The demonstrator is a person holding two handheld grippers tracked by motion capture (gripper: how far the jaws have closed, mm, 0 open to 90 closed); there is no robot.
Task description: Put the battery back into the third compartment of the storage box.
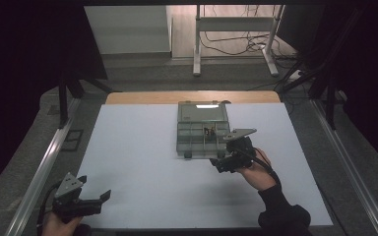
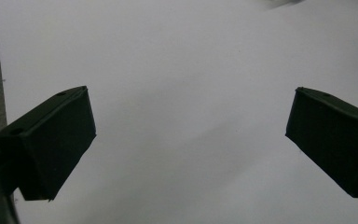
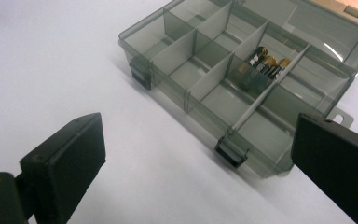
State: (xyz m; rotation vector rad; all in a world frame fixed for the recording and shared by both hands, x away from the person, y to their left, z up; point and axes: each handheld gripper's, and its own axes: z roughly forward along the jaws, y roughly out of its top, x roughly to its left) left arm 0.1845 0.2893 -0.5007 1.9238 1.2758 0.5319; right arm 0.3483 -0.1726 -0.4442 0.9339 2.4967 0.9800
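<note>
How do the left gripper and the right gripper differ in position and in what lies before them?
The left gripper sits at the table's near left corner, while the right gripper is beside the open compartment box. The left gripper faces bare white tabletop; the right gripper faces the box. Both are open and hold nothing.

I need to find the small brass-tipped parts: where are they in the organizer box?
The brass-tipped parts lie in a middle compartment of the open organizer box, just ahead of the open right gripper.
</note>
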